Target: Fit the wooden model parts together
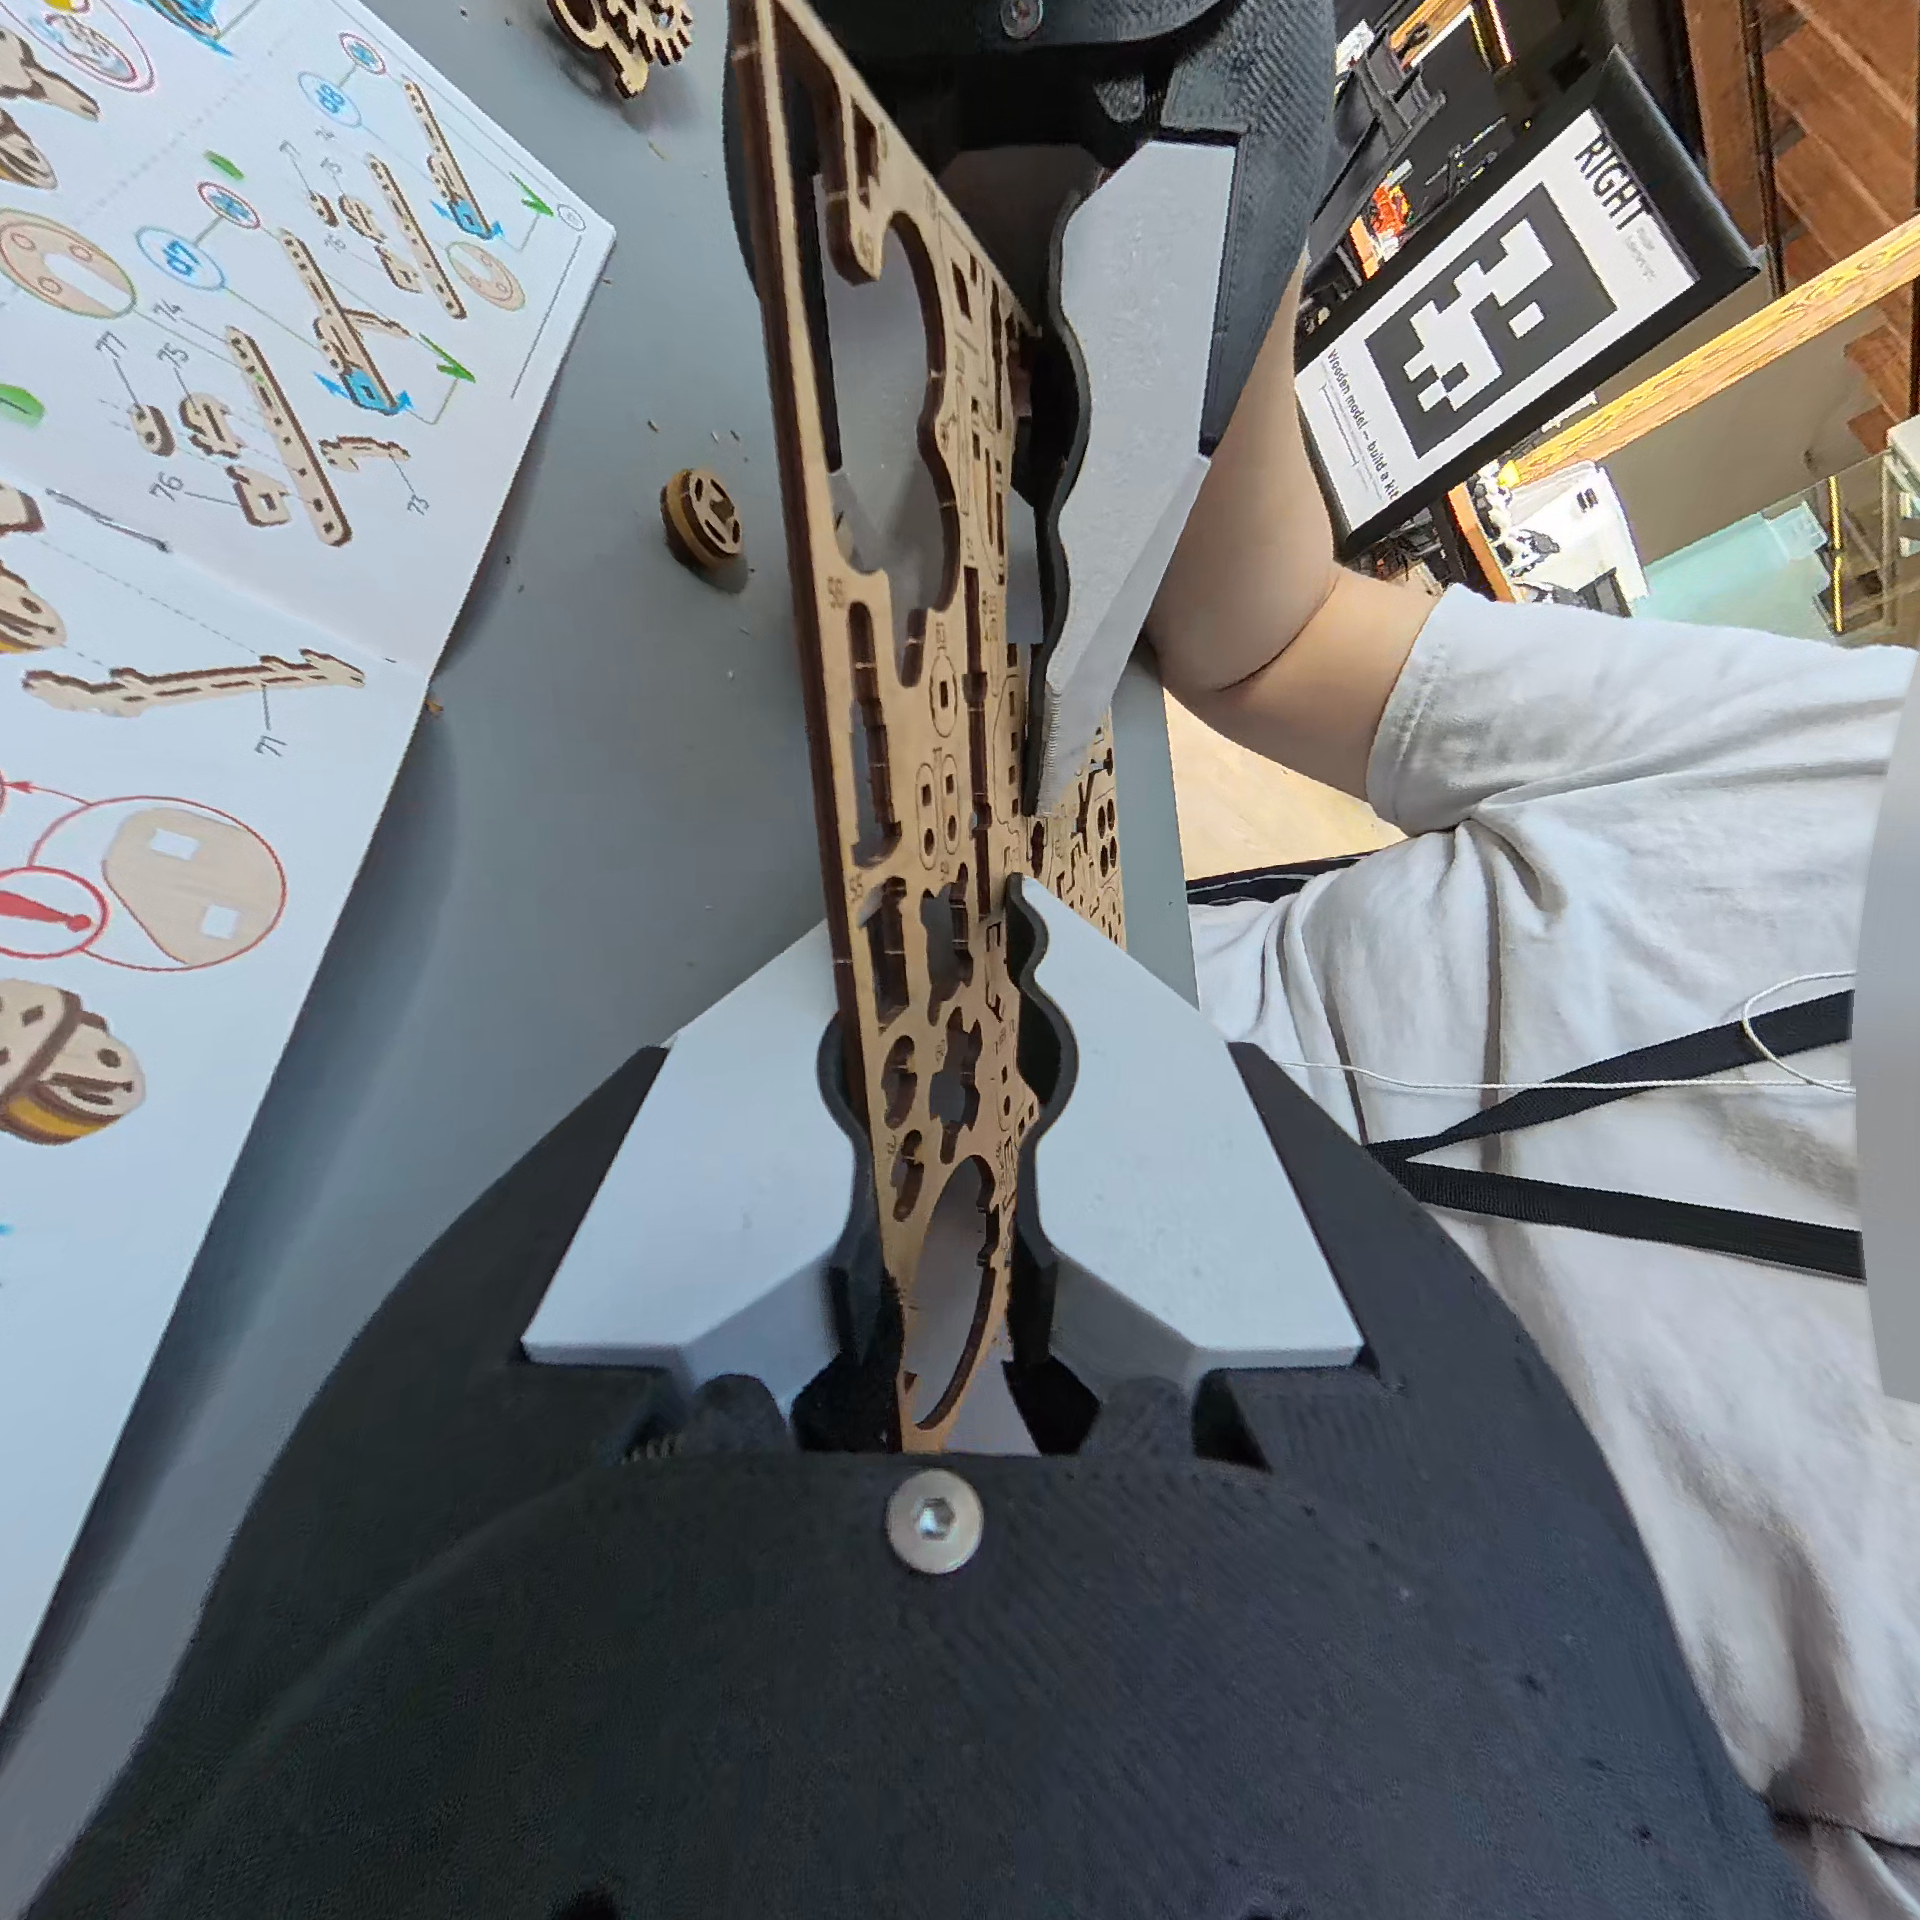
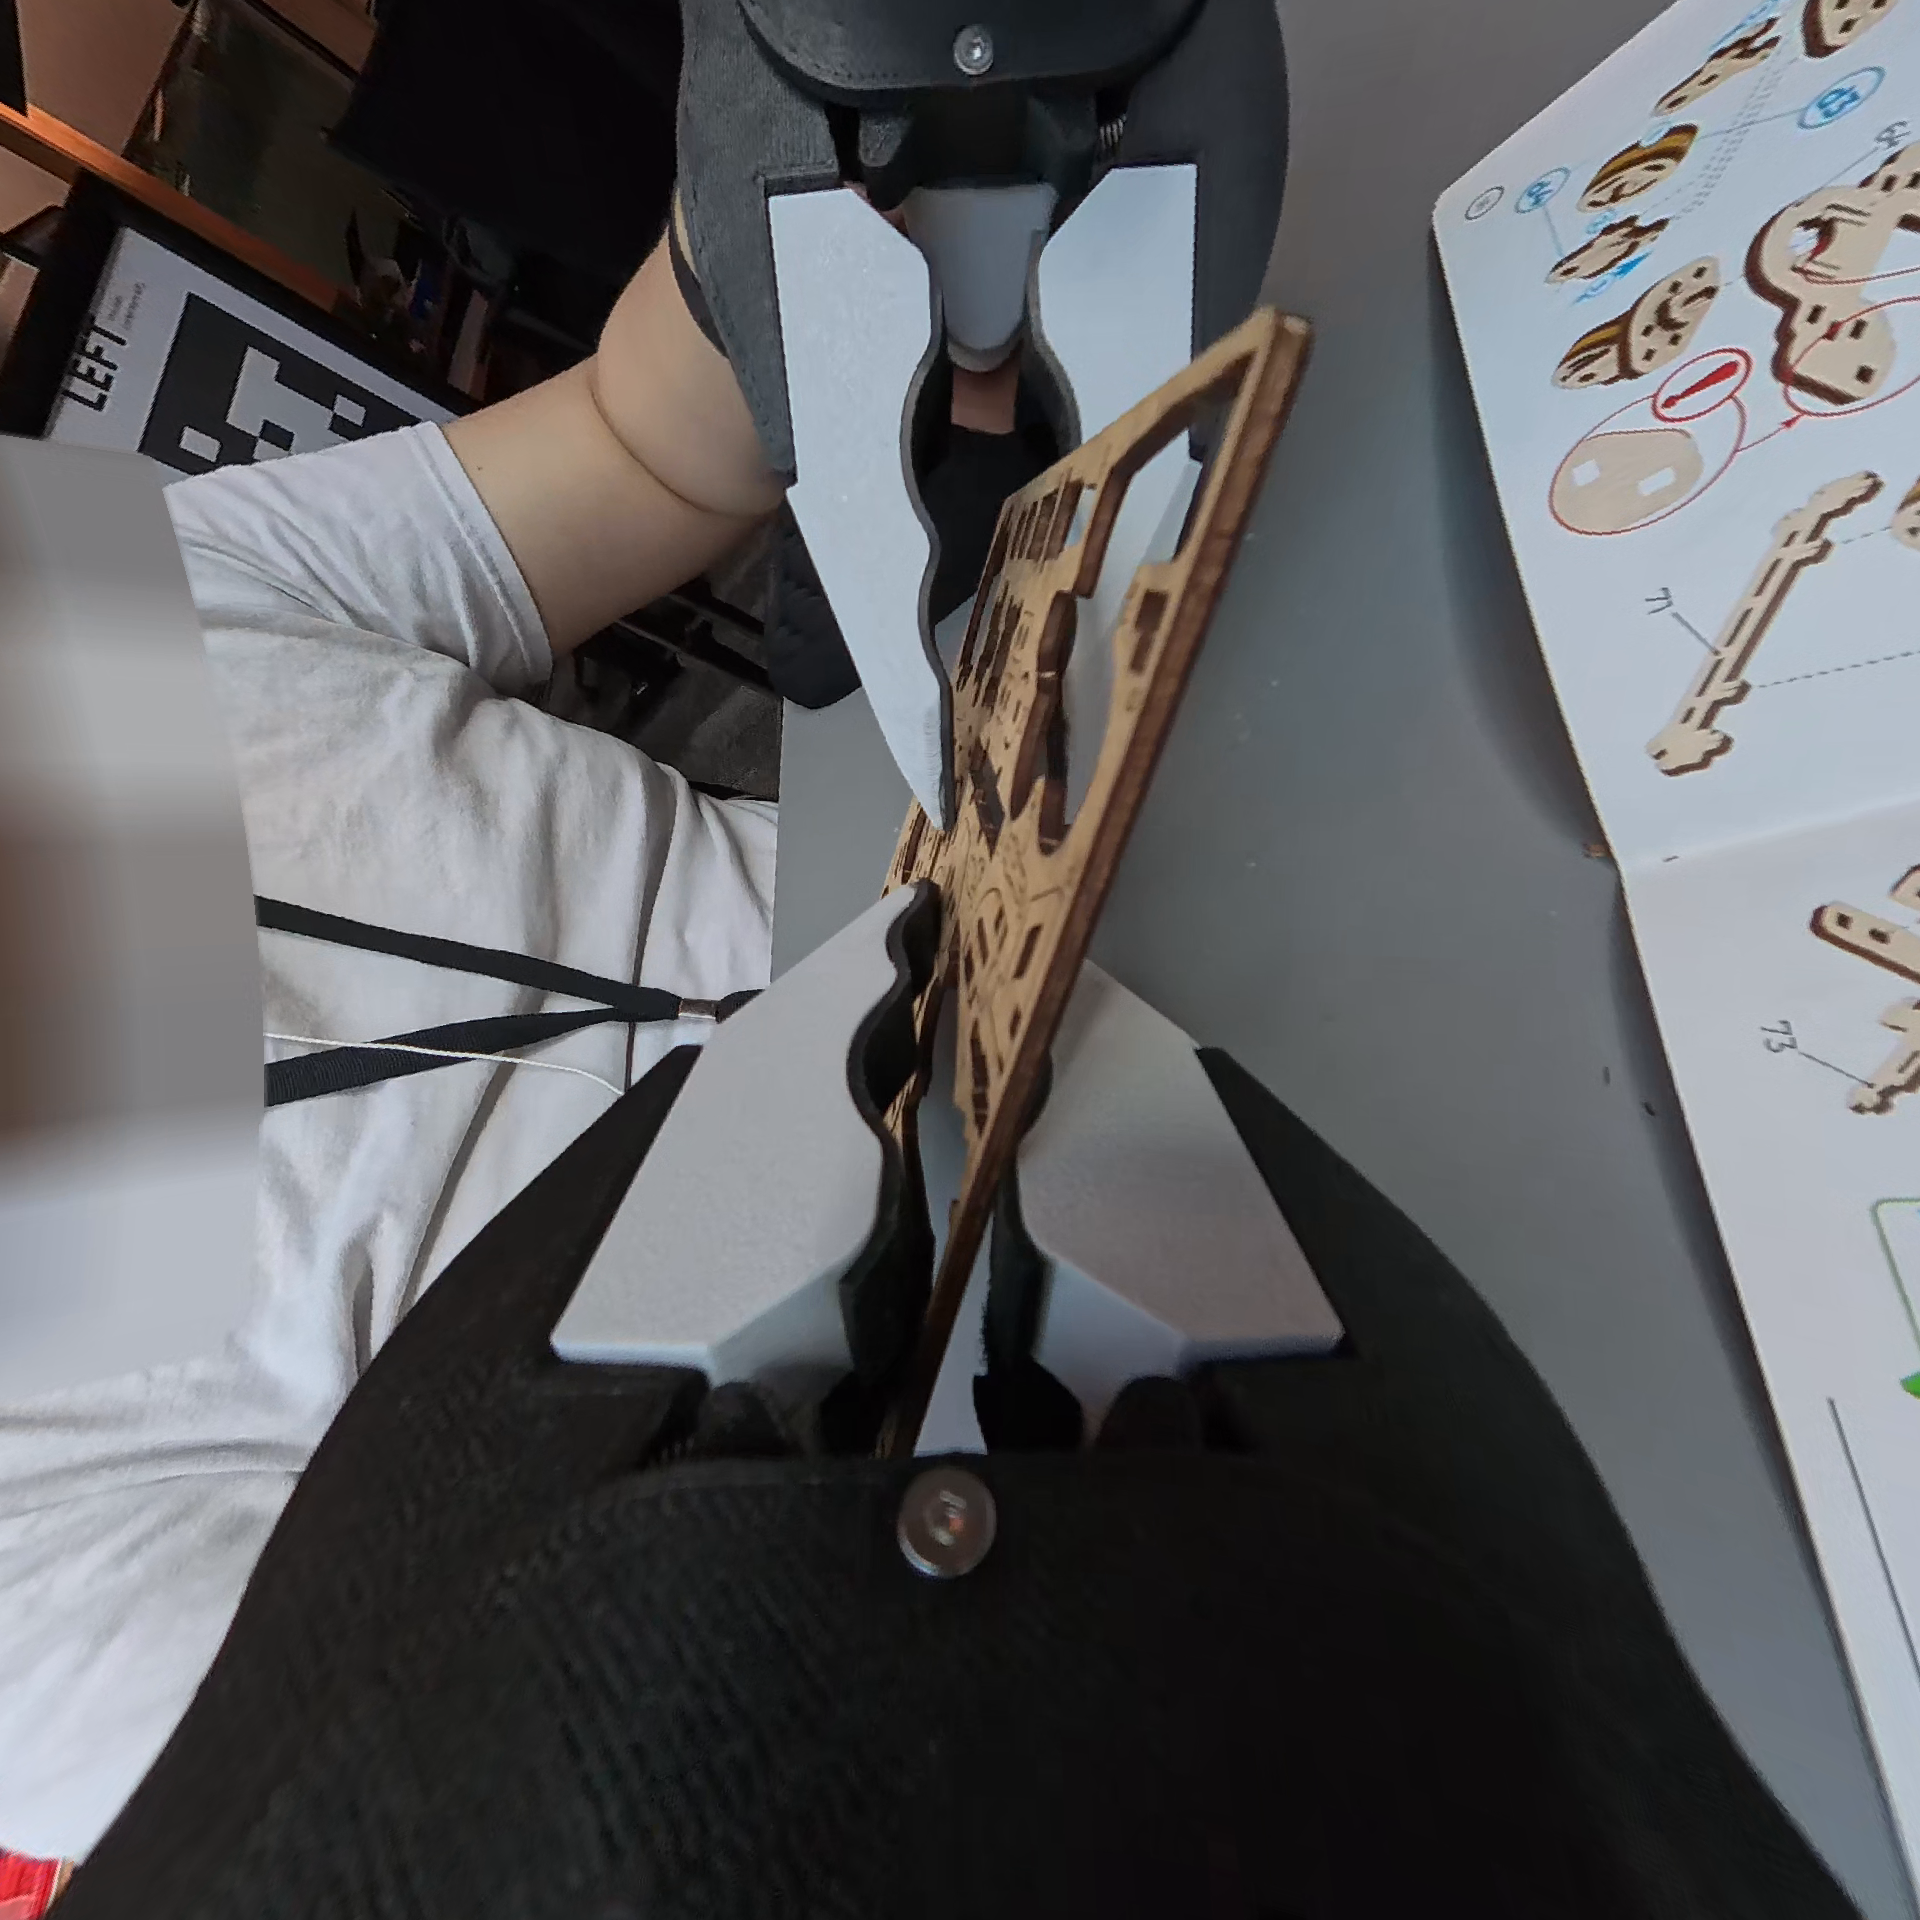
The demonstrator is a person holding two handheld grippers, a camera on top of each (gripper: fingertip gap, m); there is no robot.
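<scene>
A thin laser-cut wooden parts sheet [image 1: 821, 582] with many cut-outs stands on edge above the grey table [image 1: 582, 727], held between both grippers from opposite ends. My left gripper [image 1: 925, 914] is shut on the near end of it. One grey finger [image 1: 1122, 468] of the right gripper presses on the sheet's far end. In the right wrist view the sheet [image 2: 1195, 623] runs tilted between the fingers of my right gripper [image 2: 997, 935], which is shut on it. The left gripper's finger [image 2: 862, 499] touches the sheet from the top.
An open instruction booklet [image 1: 260, 312] lies on the table beside the sheet and also shows in the right wrist view [image 2: 1714, 623]. A small round wooden wheel [image 1: 704, 511] and assembled gear pieces [image 1: 623, 31] lie farther off. A person in a white shirt [image 1: 1558, 935] stands at the table's edge. Less than 4 cm separates the two grippers' tips. Left tips and right tips are each some 10 cm from the small round wooden wheel [image 1: 704, 511].
</scene>
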